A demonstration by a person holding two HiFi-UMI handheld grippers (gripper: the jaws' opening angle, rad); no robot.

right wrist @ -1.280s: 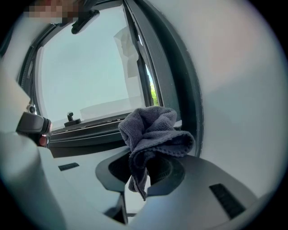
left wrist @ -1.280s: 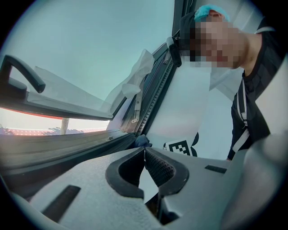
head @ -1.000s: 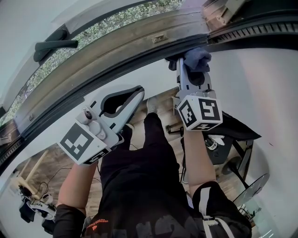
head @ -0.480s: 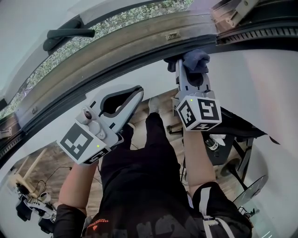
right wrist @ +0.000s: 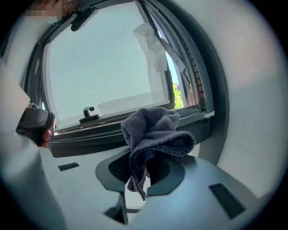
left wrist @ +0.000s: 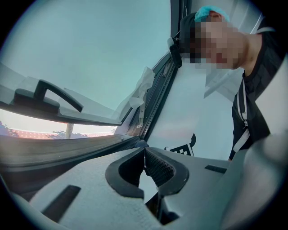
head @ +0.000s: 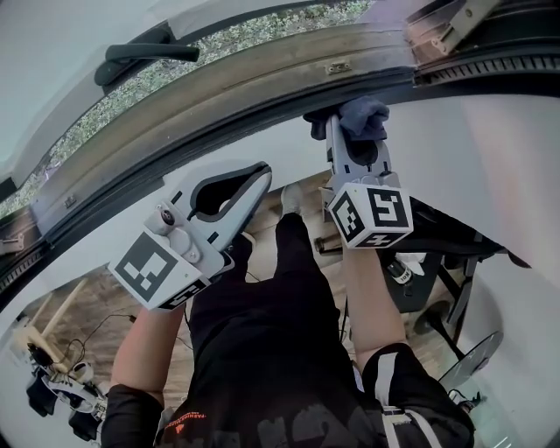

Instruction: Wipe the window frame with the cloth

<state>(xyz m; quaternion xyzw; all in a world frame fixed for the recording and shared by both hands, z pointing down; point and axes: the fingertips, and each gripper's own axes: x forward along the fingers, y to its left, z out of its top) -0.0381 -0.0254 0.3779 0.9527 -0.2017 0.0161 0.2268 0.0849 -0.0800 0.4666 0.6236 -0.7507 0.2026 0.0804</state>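
Note:
A dark grey-blue cloth (head: 364, 114) is bunched between the jaws of my right gripper (head: 348, 129), which is shut on it. The cloth presses against the dark lower edge of the window frame (head: 262, 79), just below a small metal plate (head: 338, 66). In the right gripper view the cloth (right wrist: 155, 132) stands up out of the right gripper (right wrist: 145, 167) in front of the frame's bottom rail (right wrist: 112, 134). My left gripper (head: 262, 171) hangs lower left, away from the frame, shut on nothing. Its jaws meet in the left gripper view, where the left gripper (left wrist: 143, 152) points along the sill.
A black window handle (head: 144, 54) sits on the sash at upper left. A metal hinge arm (head: 464, 22) shows at the top right corner. White wall (head: 490, 166) lies under the frame. Below are the person's black-clad legs (head: 280, 332), wooden floor and a black stand (head: 455, 262).
The right gripper with the cloth has slid a little leftwards along the frame's lower edge. The frame and handle have shifted right in the head view. The left gripper has stayed put.

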